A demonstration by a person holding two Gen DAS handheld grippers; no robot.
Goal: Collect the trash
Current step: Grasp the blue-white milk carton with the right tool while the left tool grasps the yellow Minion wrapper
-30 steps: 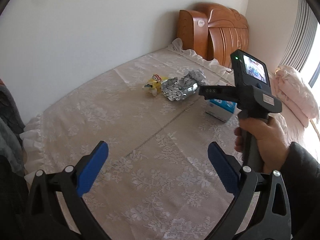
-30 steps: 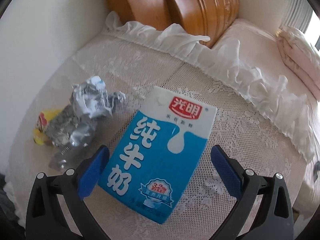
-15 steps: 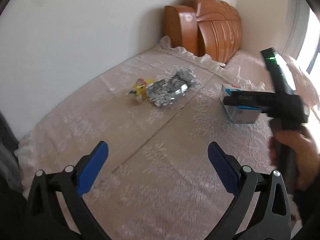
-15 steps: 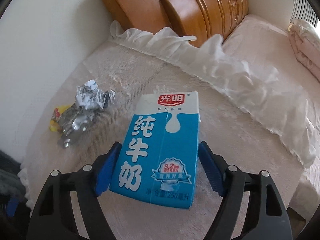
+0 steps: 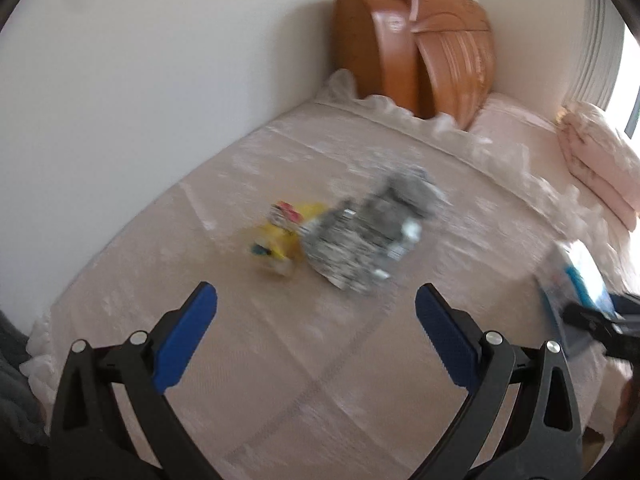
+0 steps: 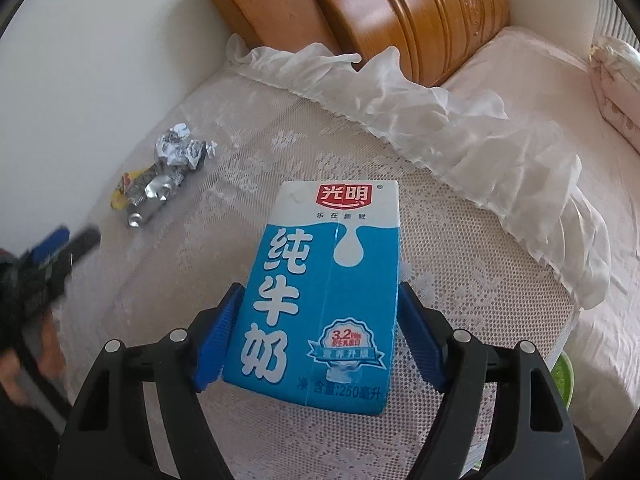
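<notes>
A blue and white milk carton [image 6: 324, 292] sits between the blue pads of my right gripper [image 6: 320, 340], which is shut on it and holds it above the lace bedspread [image 6: 460, 280]. The carton also shows at the right edge of the left wrist view [image 5: 580, 280]. A crumpled silver foil wrapper [image 5: 372, 228] and a yellow snack packet [image 5: 280, 232] lie together on the bed; they also show in the right wrist view, the wrapper [image 6: 176, 160] behind the packet [image 6: 120, 196]. My left gripper [image 5: 316, 320] is open and empty, just short of them.
A white wall [image 5: 140, 80] runs along the bed's left side. A carved wooden headboard [image 5: 420, 48] stands at the far end. Folded pink bedding [image 5: 592, 160] lies at the far right. A green object [image 6: 562, 380] shows past the bed's right edge.
My right gripper has closed on the milk carton and lifted it. My left gripper has moved forward toward the foil wrapper and yellow packet, staying open.
</notes>
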